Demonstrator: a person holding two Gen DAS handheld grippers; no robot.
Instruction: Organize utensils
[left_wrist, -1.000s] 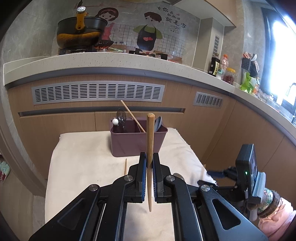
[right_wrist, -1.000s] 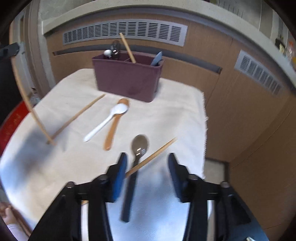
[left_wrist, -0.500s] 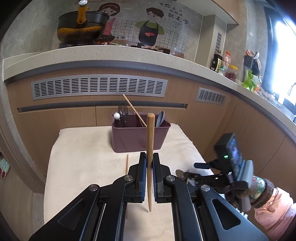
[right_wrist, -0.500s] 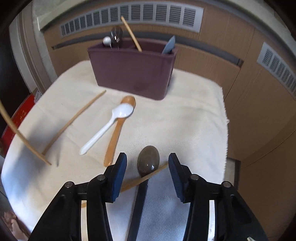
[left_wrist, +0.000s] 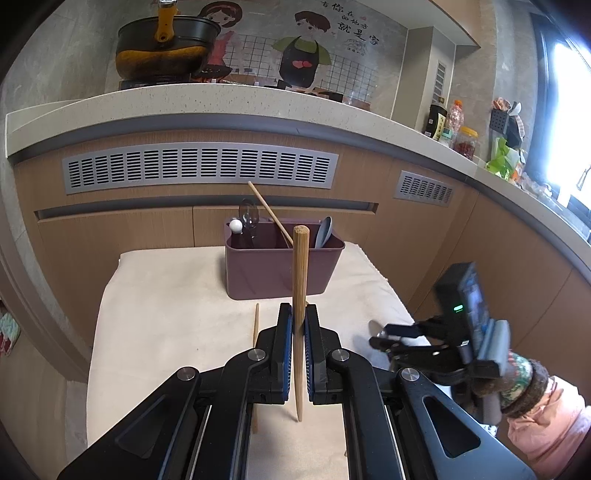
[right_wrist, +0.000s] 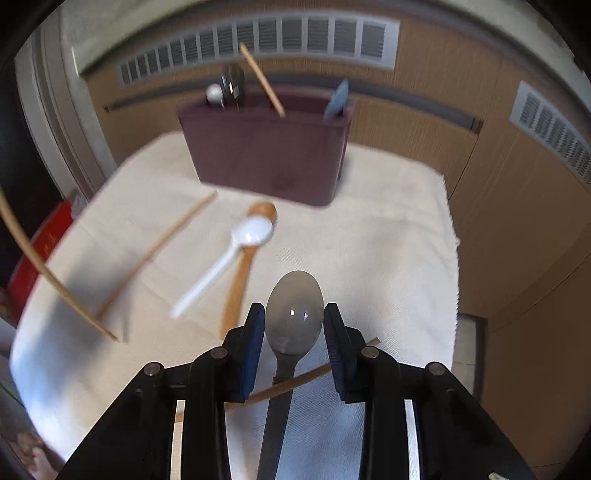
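Blue-padded and nearly touching, my right gripper (right_wrist: 294, 343) has just been closing its jaws around the bowl of the dark spoon (right_wrist: 293, 314); the bowl sits squarely between the pads, but I still see slivers of gap on both sides, so I call it not yet clamped. That spoon's handle runs back under the gripper, and a loose chopstick (right_wrist: 295, 382) lies slantwise across it.

My left gripper (left_wrist: 298, 328) is shut tight on a wooden chopstick (left_wrist: 300, 280), held upright with its tip hanging above the cloth (left_wrist: 166, 295).

Further out, taking the maroon caddy (right_wrist: 266, 155) as my landmark: inside it already stand a chopstick, a grey-blue spoon, a white-knobbed piece and something clear or metallic, so I judge the sorting partly done. In front of the caddy, on the cloth, a white spoon (right_wrist: 225, 258) lies over a wooden spoon (right_wrist: 243, 266), and off to its front left lies another chopstick (right_wrist: 159, 251).

My count of what is left: the held chopstick, the dark spoon, two loose chopsticks, two loose spoons. Past the start, well short of finished.
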